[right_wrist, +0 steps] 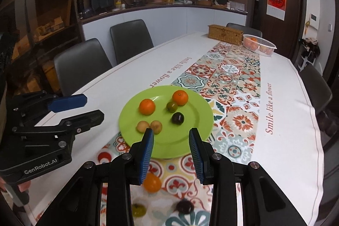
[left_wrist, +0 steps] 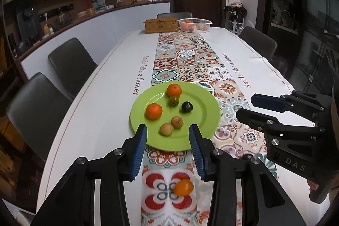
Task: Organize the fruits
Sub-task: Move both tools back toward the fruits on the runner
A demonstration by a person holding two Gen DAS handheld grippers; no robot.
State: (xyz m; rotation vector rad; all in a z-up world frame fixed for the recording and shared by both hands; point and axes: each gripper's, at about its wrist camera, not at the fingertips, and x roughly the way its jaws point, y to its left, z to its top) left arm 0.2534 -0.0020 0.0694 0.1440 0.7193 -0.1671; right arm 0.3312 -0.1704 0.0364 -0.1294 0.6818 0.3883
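While both grippers hover empty: gathering step is underway.
Left gripper point(left_wrist: 167, 130): jaws spread.
Right gripper point(right_wrist: 171, 132): jaws spread.
Green plate point(right_wrist: 184, 141): frame centre, six fruits.
Loose orange fruit point(right_wrist: 152, 182): lower centre.
Next: grasp it, probably.

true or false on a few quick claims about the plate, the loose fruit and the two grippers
1. The green plate holds six fruits. True.
2. The left gripper grips an orange. False: it is open and holds nothing.
3. An orange fruit lies on the runner, off the plate. True.
4. The white basket is empty. False: orange fruit shows inside.
5. The right gripper is open. True.
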